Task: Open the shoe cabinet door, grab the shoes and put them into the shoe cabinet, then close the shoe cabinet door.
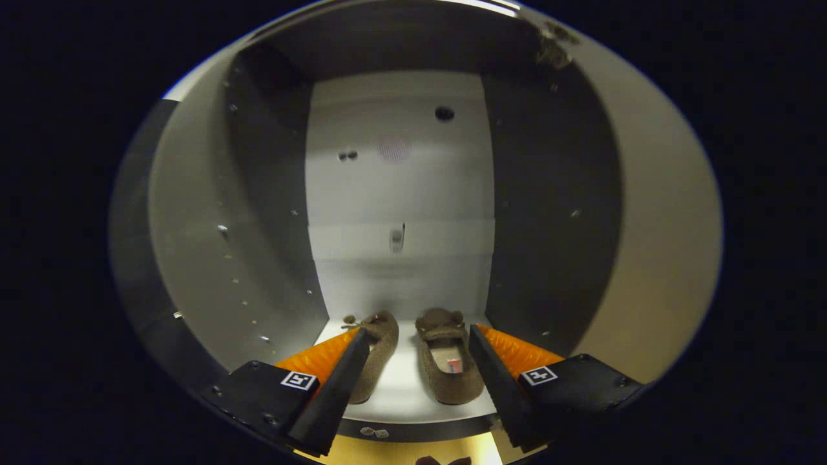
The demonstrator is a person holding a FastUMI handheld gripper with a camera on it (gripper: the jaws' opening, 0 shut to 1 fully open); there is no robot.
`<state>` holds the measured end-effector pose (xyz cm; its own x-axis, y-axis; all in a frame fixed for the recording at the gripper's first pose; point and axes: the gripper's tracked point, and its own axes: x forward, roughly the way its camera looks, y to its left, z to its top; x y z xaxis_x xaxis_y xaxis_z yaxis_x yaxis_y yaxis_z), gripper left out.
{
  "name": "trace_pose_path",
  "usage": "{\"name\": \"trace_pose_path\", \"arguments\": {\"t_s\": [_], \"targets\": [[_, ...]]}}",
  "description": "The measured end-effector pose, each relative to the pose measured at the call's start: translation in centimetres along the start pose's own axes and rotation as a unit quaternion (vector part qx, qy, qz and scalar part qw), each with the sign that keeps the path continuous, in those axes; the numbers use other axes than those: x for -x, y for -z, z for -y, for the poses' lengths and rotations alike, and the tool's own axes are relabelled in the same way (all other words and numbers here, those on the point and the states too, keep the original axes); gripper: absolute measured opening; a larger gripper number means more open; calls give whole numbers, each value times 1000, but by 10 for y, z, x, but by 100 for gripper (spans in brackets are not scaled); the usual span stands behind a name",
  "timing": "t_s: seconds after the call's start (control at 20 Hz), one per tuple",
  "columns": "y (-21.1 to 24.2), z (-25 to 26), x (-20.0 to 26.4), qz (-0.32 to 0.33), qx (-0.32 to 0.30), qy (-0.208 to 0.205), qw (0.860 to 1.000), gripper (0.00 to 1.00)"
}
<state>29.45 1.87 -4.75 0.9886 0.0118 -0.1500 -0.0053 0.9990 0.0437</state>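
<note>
Shoe cabinet [400,194], door open: a tall, narrow compartment with a pale back panel and darker side walls. The back panel carries one dark round hole [444,113] high up, a pair of smaller dark marks [347,155] to its lower left, and a small metal fitting [397,240] near mid-height. Rows of small studs or peg holes [223,228] run down the left side wall; a few more dot the right wall.

Contents: one pair of brown slip-on shoes [446,361], standing side by side on the pale bottom shelf [404,387], toes pointing to the far back panel, heels toward the near shelf edge. The right shoe lies fully in sight, its pale insole showing with a small reddish label inside. The left shoe [381,342] is partly hidden behind the left finger. The two shoes sit just apart, with a strip of bare shelf between them.

Gripper [418,339]: fingers spread wide apart, clamped on nothing. The pair lies between and just beyond the fingertips; the left finger overlaps the left shoe in the view, and whether it touches cannot be told. The right finger stands just beside the right shoe's outer edge.

Near side: the dark front edge of the shelf, with a yellowish floor [400,452] below it.
</note>
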Motion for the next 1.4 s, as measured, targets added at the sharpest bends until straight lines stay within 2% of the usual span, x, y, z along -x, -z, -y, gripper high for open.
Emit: {"name": "trace_pose_path", "arguments": {"t_s": [0.2, 0.45, 0.75, 0.95, 1.2, 1.4], "targets": [[-31, 2, 79, 56, 25, 10, 998, 99], [-13, 2, 180, 57, 39, 4, 998, 98], [-14, 25, 278, 107, 48, 16, 993, 98], [-6, 50, 321, 105, 34, 21, 994, 98], [-5, 98, 348, 102, 20, 59, 993, 98], [-2, 120, 372, 93, 4, 57, 994, 98]]}}
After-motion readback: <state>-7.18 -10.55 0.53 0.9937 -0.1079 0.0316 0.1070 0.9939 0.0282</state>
